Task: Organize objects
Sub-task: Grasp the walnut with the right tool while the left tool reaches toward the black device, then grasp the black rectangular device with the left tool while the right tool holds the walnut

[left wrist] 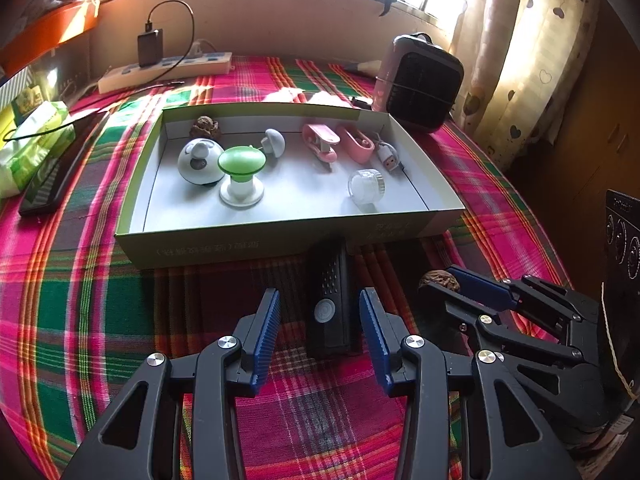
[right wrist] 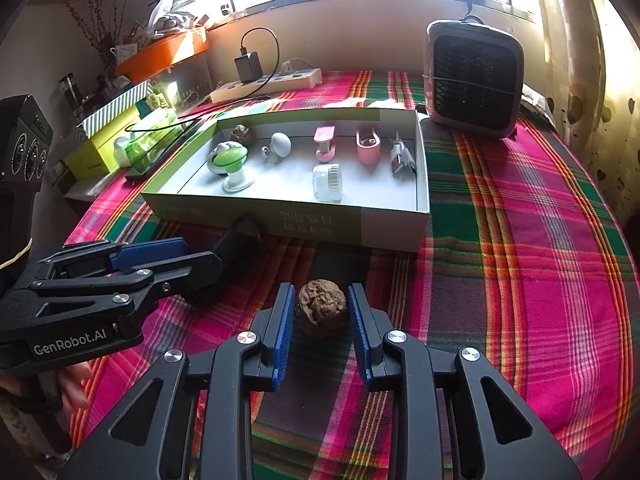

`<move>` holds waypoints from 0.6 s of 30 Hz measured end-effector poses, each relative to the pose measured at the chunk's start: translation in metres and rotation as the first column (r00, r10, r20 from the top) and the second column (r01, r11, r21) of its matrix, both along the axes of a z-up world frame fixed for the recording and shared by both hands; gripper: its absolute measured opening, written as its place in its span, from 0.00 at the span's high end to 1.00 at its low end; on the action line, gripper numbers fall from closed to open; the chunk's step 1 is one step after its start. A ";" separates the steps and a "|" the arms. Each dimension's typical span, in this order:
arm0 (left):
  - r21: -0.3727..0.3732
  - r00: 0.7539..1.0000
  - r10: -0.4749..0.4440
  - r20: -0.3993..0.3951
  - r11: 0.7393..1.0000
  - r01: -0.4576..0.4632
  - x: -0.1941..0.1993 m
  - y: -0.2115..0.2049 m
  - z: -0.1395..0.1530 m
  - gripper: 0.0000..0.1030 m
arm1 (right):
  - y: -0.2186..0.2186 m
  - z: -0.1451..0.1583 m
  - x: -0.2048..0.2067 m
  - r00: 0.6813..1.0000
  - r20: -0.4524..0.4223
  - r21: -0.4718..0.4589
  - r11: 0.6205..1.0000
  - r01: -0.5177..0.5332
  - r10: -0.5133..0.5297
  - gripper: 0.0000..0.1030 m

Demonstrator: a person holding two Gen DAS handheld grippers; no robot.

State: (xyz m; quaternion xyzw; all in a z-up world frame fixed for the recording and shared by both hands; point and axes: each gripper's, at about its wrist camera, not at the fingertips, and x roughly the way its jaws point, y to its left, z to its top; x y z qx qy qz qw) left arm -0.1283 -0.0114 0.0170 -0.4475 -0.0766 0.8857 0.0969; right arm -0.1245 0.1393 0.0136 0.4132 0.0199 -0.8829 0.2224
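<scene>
We note two loose items on the plaid-covered worktop [right wrist: 520, 264], just in front of the shallow cardboard box [right wrist: 392, 228]: a walnut [right wrist: 321, 307] and a black remote-like device [left wrist: 330, 304]. The walnut sits between the pads of the right claw [right wrist: 321, 332]; a thin gap shows at each side, so we read the claw as spread just wider than the nut, not pinching it. The nut looks light, hard and round with a ridged shell; we judge it will roll if nudged, so the pads should meet its widest girth squarely. The left claw [left wrist: 318, 336] is spread wide, straddling the near end of the black device, pads clear of it. The device looks stiff and smooth-sided; a hold across its narrow width near the middle seems best. Inside the box we see a second walnut [left wrist: 205, 128], a green-topped stand [left wrist: 241, 176], pink clips [left wrist: 320, 142] and a clear jar [left wrist: 366, 188], all well apart.
</scene>
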 end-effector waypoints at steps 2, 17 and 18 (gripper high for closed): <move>-0.001 1.000 -0.004 0.007 1.000 0.004 -0.001 0.003 -0.002 0.62 | 0.001 0.000 0.000 1.000 0.001 -0.003 1.000 -0.001 0.001 0.72; -0.027 1.000 -0.002 0.017 1.000 0.002 -0.012 0.010 -0.007 0.62 | 0.002 -0.001 0.000 1.000 0.004 -0.008 1.000 0.002 -0.002 0.72; -0.021 1.000 0.001 0.018 1.000 -0.001 -0.012 0.010 -0.007 0.62 | 0.002 -0.001 0.000 1.000 0.004 -0.008 1.000 0.002 -0.002 0.72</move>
